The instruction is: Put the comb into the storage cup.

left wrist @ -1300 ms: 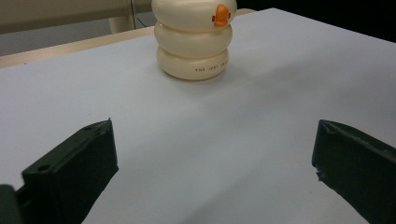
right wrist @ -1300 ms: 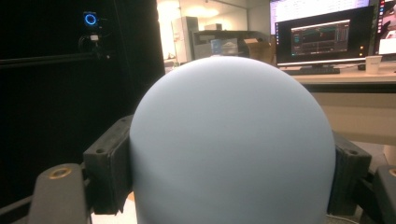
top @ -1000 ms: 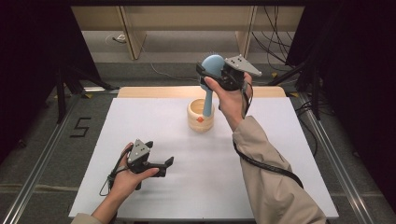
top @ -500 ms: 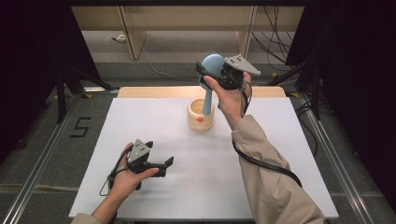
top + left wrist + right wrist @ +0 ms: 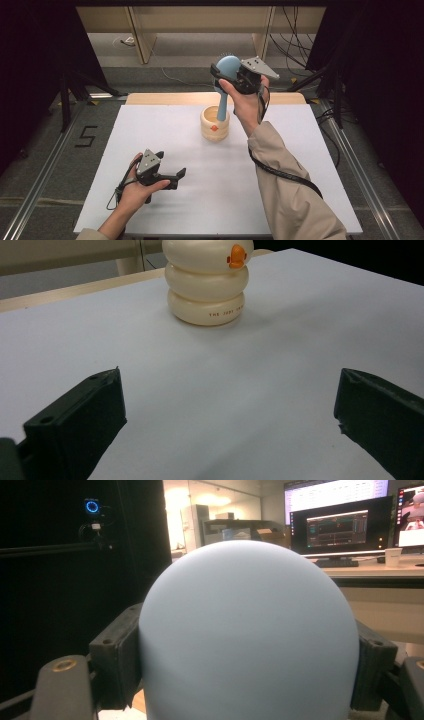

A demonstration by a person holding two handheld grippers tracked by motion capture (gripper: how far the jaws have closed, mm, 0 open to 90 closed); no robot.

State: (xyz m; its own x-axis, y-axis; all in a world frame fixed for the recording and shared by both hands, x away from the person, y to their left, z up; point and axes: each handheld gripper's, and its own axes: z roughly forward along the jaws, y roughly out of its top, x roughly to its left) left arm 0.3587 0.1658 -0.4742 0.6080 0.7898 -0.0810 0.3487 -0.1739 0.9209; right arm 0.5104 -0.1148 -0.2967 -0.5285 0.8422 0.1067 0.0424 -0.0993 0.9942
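Blue brush [image 5: 226, 75] head clamped between right gripper [image 5: 235, 76] fingers [image 5: 116, 660]

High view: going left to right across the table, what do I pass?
Left gripper, open and low over the white table → cream ringed holder → blue brush, its handle over the holder, its head clamped in the right gripper.
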